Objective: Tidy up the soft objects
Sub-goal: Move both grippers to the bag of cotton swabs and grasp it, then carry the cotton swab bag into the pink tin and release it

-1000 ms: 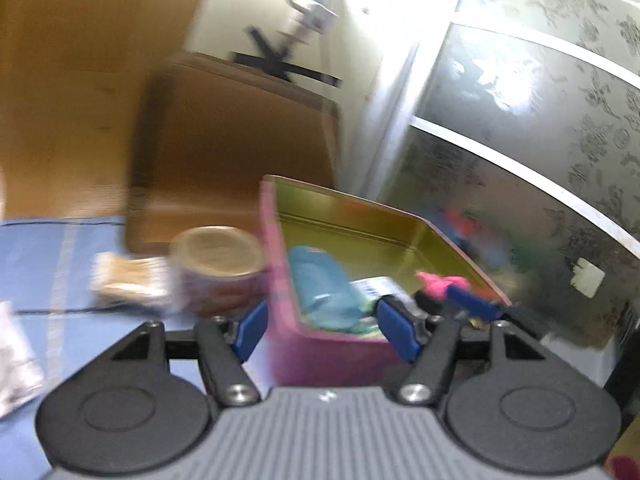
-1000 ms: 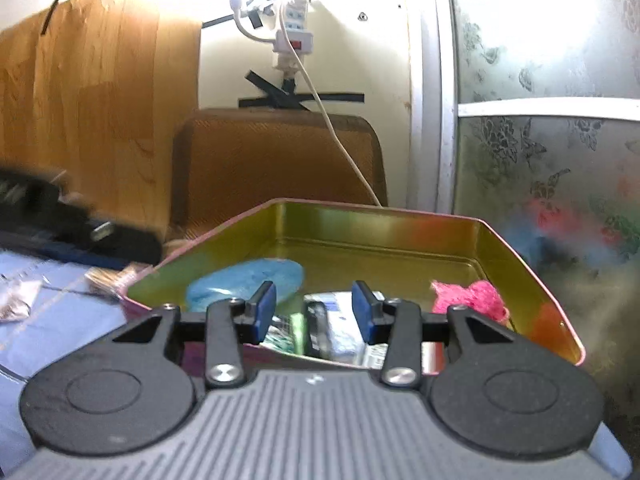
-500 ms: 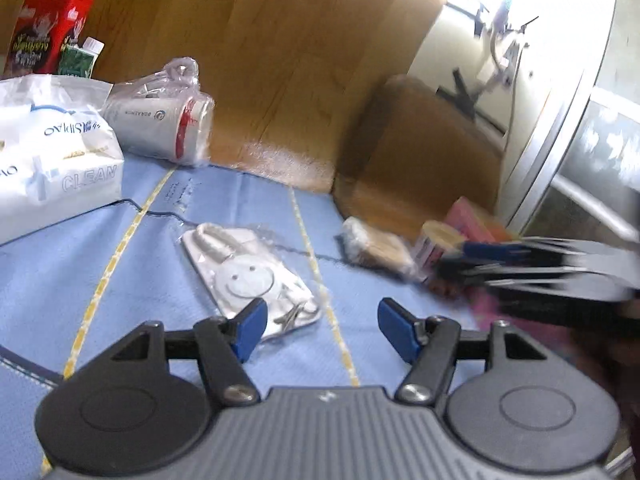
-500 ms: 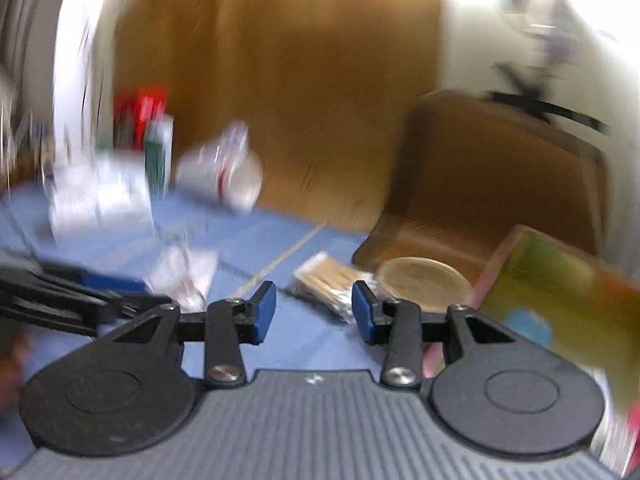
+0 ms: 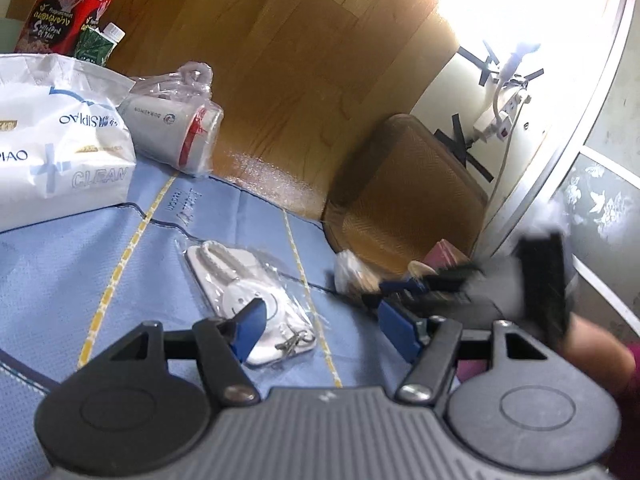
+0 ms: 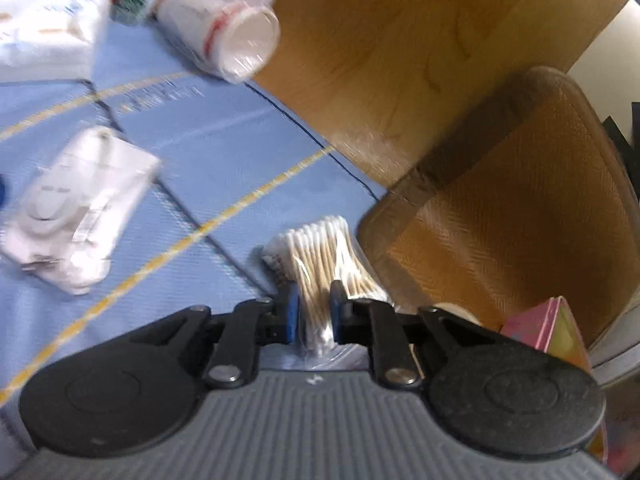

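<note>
My right gripper (image 6: 311, 316) is shut on a clear bag of cotton swabs (image 6: 320, 256) lying on the blue cloth (image 6: 208, 152); it also shows blurred in the left wrist view (image 5: 404, 284). My left gripper (image 5: 320, 330) is open and empty, just above the cloth, with a white item in a clear bag (image 5: 248, 284) ahead of its left finger; the same bag shows in the right wrist view (image 6: 72, 208). A corner of the pink tin (image 6: 552, 328) shows at the right.
A white tissue pack (image 5: 52, 148), a sleeve of paper cups (image 5: 172, 132), a red box (image 5: 64, 8) and a green carton (image 5: 98, 44) stand at the back left. A brown chair back (image 5: 404, 200) and a roll of tape (image 6: 452, 312) are by the tin.
Both grippers swung left, away from the pink tin. My right gripper lowered onto the cotton swab bag and closed on it. My left gripper stayed open and settled near the white bagged item.
</note>
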`<state>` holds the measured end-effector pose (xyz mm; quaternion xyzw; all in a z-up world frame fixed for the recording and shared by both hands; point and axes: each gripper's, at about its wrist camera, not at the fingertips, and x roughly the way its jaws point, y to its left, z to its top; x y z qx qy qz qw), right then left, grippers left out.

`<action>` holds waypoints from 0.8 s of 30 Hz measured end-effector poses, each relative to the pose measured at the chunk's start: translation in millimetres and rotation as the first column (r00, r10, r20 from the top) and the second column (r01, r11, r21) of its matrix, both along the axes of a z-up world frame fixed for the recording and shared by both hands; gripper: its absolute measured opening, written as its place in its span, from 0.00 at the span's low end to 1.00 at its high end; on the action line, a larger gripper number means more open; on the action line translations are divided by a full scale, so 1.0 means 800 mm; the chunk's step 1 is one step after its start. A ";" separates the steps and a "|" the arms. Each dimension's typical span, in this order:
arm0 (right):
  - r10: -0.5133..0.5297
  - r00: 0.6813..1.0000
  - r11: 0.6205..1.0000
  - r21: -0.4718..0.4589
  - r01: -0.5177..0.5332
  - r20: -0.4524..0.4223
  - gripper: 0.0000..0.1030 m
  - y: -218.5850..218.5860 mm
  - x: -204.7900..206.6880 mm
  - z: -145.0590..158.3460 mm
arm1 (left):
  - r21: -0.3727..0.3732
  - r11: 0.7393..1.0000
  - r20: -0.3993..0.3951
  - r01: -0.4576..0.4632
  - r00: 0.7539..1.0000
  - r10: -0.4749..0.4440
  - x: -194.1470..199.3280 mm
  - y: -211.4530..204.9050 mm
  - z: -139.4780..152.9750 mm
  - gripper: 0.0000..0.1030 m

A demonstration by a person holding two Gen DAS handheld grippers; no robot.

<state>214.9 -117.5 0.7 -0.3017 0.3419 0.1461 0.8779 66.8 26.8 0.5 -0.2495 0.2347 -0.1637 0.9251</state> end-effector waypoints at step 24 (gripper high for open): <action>-0.092 0.995 0.849 0.520 0.091 -0.025 0.57 -0.106 -0.216 -0.013 | 0.051 0.936 -0.174 0.349 0.926 -0.336 -0.006 -0.106 -0.008 0.46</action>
